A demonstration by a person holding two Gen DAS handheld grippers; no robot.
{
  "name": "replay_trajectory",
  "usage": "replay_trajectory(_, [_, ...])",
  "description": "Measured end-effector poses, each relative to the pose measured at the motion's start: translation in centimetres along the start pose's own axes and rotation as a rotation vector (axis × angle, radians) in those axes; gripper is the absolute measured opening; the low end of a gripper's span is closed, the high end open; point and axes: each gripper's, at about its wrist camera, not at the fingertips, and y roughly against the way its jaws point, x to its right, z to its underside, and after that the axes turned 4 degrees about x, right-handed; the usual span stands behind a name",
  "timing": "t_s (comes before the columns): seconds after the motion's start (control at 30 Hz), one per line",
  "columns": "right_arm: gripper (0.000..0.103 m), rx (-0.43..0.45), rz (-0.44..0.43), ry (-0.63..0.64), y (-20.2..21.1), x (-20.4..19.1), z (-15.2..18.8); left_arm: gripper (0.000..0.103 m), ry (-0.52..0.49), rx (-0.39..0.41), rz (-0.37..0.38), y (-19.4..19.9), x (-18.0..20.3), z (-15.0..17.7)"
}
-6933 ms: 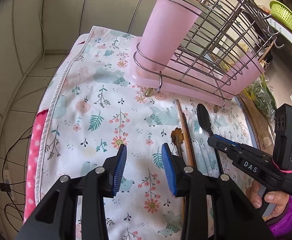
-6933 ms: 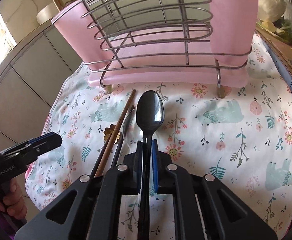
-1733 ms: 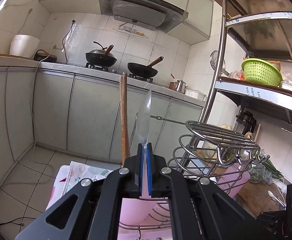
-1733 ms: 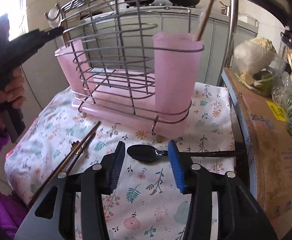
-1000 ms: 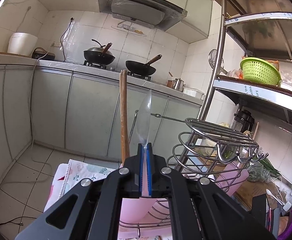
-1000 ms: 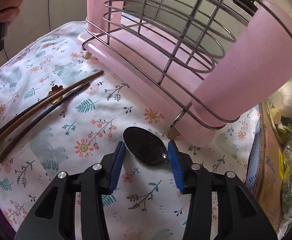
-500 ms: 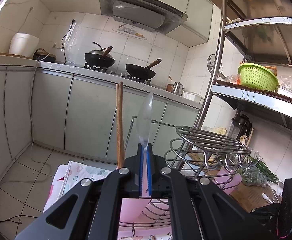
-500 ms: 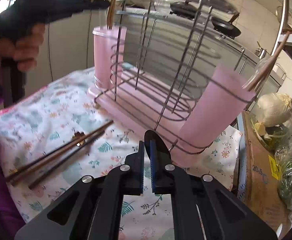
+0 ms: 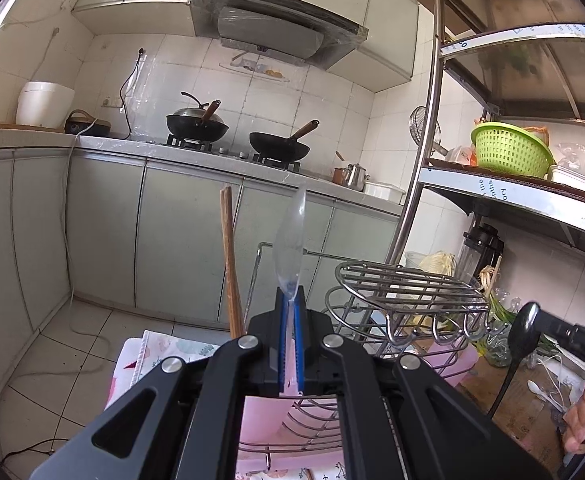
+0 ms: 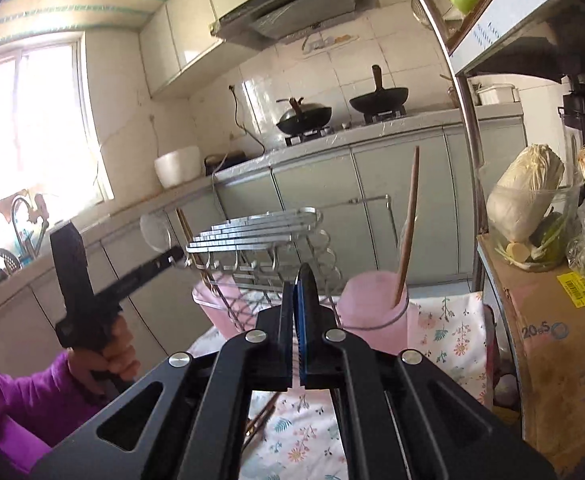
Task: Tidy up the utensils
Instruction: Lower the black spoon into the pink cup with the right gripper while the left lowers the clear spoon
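The left gripper (image 9: pixel 290 300) pinches a clear plastic spoon (image 9: pixel 290 236) upright above the pink cup (image 9: pixel 268 424) at the wire dish rack's (image 9: pixel 404 292) end. The right gripper's (image 10: pixel 301 280) fingers clamp a black plastic spoon (image 10: pixel 307 280), raised above the floral-clothed table (image 10: pixel 452 336).

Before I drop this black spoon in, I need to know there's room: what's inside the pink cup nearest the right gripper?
A wooden stick stands in the pink cup, leaning on its rim. The frosted wall hides everything lower down.

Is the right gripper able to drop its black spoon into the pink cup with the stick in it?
Probably yes. The right gripper holds the black spoon above the pink cup, whose open mouth holds only one chopstick.
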Motion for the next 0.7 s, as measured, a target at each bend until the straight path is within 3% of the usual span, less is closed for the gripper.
replay_trajectory(0.2, [0.002, 0.136, -0.032, -0.004, 1.9, -0.9, -4.3, 0.003, -0.005, 0.001, -0.003, 0.1, 0.2, -0.2])
replay_trajectory(0.47, [0.002, 0.307, -0.007, 0.049, 2.1, -2.5, -8.1, 0.003, -0.002, 0.01, -0.001, 0.5, 0.4, -0.3])
replay_trajectory(0.7, [0.002, 0.312, 0.055, 0.095, -1.0, -2.5, -8.1, 0.003, 0.002, 0.009, -0.005, 0.3, 0.1, -0.3])
